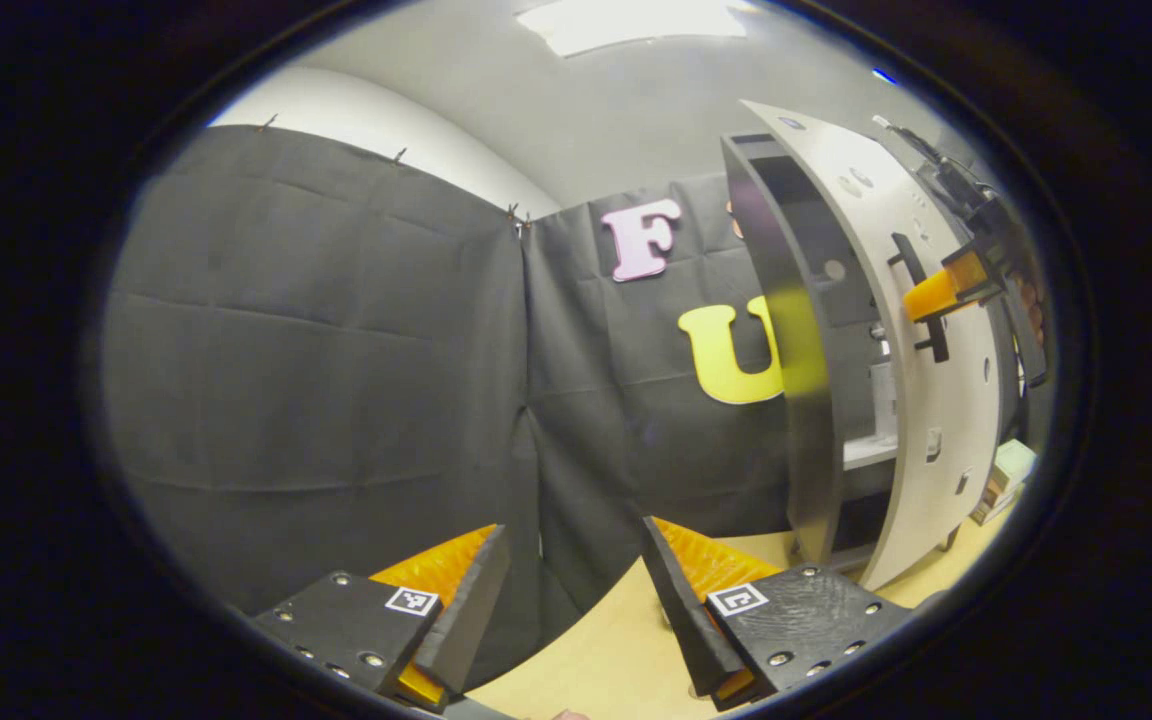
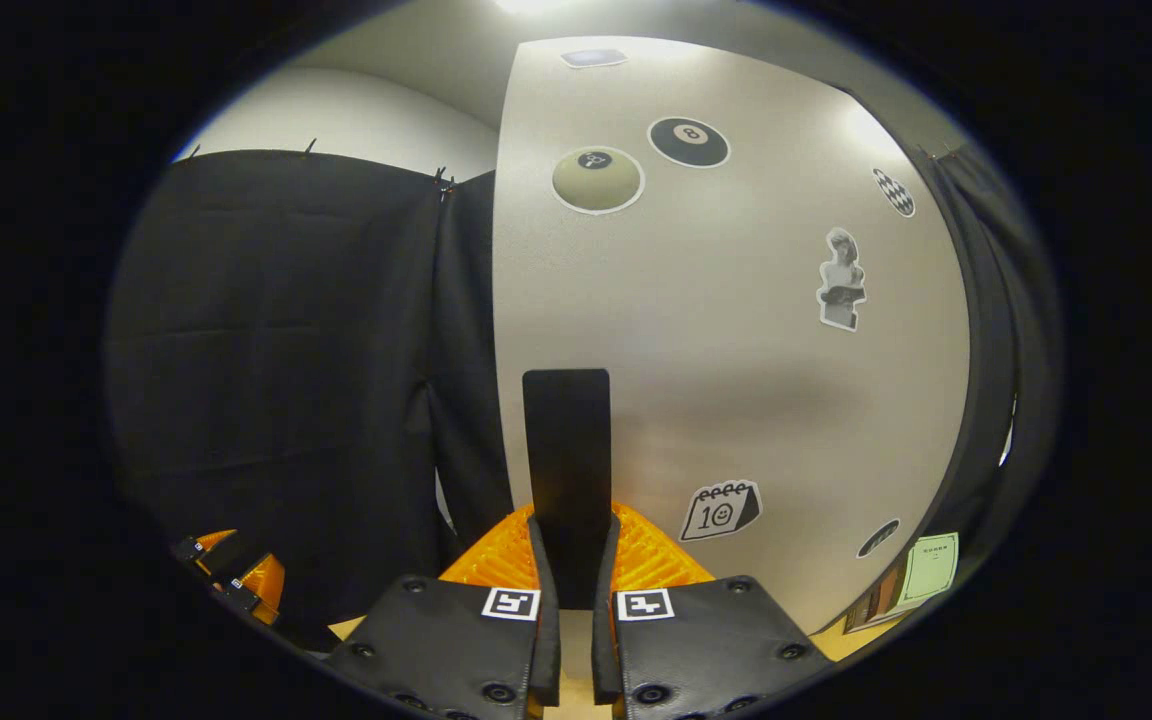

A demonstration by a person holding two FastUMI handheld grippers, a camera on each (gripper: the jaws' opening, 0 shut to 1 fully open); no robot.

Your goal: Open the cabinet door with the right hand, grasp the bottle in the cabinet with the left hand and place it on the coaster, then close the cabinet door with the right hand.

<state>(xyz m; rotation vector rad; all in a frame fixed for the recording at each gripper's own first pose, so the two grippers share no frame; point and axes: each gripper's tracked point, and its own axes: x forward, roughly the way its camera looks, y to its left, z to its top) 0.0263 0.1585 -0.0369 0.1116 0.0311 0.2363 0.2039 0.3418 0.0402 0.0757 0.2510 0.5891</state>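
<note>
Right tool [image 2: 568, 570]: my fingers are closed on the door's handle [image 2: 566, 460], one either side of the dark upright bar, pads pressed to it. The grip sits low on the bar; I judge that fine so long as I pull square and let the wrist follow the hinge arc, so the bar does not slip out.

Door [image 2: 736, 330]: pale panel with stickers, already swung partly out from the cabinet [image 1: 801, 400]. In the left tool view its handle [image 1: 921, 300] shows with my right tool [image 1: 951, 285] on it. I would carry it wider yet, so the left arm gets a clear path in.

Left tool [image 1: 576, 590]: fingers spread apart, holding nothing, hovering above the desk [image 1: 616, 640] near its front, well short of the cabinet. I would keep it back until the door is out of its way.

Cabinet interior: a pale shelf [image 1: 871, 450] shows through the gap, with pale shapes standing on it. I cannot tell which, if any, is the bottle; it is too small and half hidden by the door's edge.

Coaster: I cannot place it from here.

Far right of the desk: a small pale card [image 2: 929, 565] leans beyond the door.
</note>
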